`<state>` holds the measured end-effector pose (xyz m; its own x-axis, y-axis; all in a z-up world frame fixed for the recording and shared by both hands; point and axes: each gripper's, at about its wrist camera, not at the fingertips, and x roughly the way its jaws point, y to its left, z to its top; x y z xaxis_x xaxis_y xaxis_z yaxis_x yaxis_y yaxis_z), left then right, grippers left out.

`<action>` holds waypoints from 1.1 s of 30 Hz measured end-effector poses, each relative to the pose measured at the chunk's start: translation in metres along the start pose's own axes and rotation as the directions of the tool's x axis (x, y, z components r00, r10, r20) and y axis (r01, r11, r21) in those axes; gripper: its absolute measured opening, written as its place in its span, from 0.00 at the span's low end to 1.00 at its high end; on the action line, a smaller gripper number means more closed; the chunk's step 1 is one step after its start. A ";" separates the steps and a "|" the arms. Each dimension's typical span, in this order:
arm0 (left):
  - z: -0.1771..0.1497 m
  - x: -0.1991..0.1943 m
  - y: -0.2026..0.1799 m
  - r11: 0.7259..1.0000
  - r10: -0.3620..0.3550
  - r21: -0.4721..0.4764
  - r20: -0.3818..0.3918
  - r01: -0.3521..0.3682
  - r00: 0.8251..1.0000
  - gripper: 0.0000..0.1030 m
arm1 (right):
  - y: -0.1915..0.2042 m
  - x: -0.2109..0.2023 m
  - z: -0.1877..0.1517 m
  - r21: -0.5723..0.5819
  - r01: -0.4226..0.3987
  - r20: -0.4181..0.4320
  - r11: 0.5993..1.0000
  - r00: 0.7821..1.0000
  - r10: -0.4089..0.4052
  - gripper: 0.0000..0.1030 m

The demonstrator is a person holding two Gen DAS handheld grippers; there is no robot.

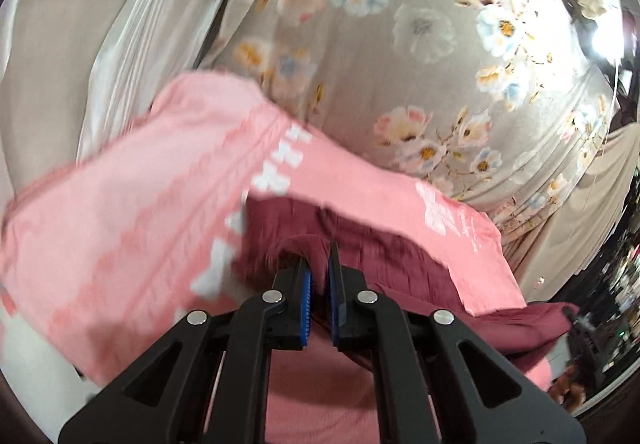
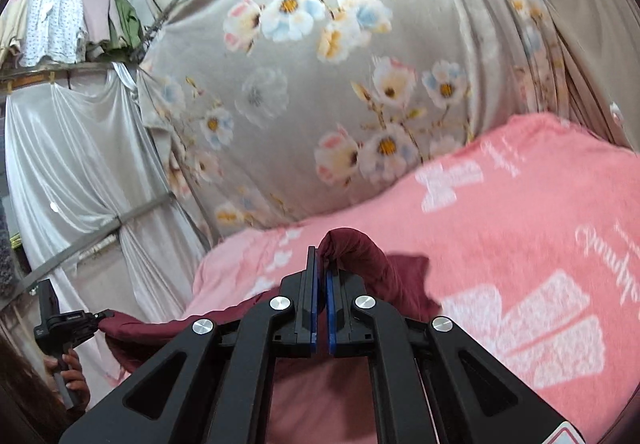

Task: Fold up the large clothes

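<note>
You have little that reads here. The pink blanket [image 2: 520,228] carries white cursive lettering at its right side in the right wrist view, turned sideways and too blurred to spell out. White marks on it in the left wrist view are smeared; you cannot tell letters from pattern.

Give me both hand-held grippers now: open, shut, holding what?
Left hand-held gripper: shut on the maroon garment.
Right hand-held gripper: shut on the maroon garment too, pinching a fold of it.
</note>
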<state>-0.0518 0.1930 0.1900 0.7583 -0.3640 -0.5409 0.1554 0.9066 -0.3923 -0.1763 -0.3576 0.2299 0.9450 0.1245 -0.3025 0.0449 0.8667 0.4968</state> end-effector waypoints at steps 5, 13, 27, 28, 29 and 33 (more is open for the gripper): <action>0.035 0.067 -0.016 0.987 0.135 0.090 -0.017 -0.133 0.991 0.07 | -0.022 0.084 0.018 0.039 0.052 -0.046 0.998 0.998 -0.050 0.03; 0.052 0.253 -0.007 0.901 0.411 0.201 -0.111 -0.385 0.905 0.08 | -0.076 0.251 0.004 0.072 0.224 -0.216 0.972 0.955 -0.204 0.03; 0.013 0.405 0.046 0.828 0.554 0.251 -0.218 -0.502 0.804 0.21 | -0.126 0.361 -0.058 -0.003 0.382 -0.374 0.924 0.856 -0.356 0.03; 0.010 0.409 0.052 0.837 0.542 0.235 -0.237 -0.493 0.807 0.22 | -0.129 0.363 -0.061 0.004 0.384 -0.381 0.923 0.855 -0.353 0.03; 0.008 0.413 0.056 0.846 0.530 0.220 -0.251 -0.485 0.810 0.25 | -0.132 0.365 -0.064 0.010 0.384 -0.386 0.923 0.853 -0.350 0.03; 0.002 0.420 0.070 0.863 0.505 0.166 -0.261 -0.477 0.823 0.33 | -0.140 0.373 -0.072 0.031 0.386 -0.409 0.922 0.846 -0.341 0.03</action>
<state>0.2786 0.1042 -0.0635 0.5370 0.1022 -0.8374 -0.1224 0.9916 0.0425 0.1468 -0.3975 -0.0107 0.6521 0.0075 -0.7581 0.4167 0.8319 0.3666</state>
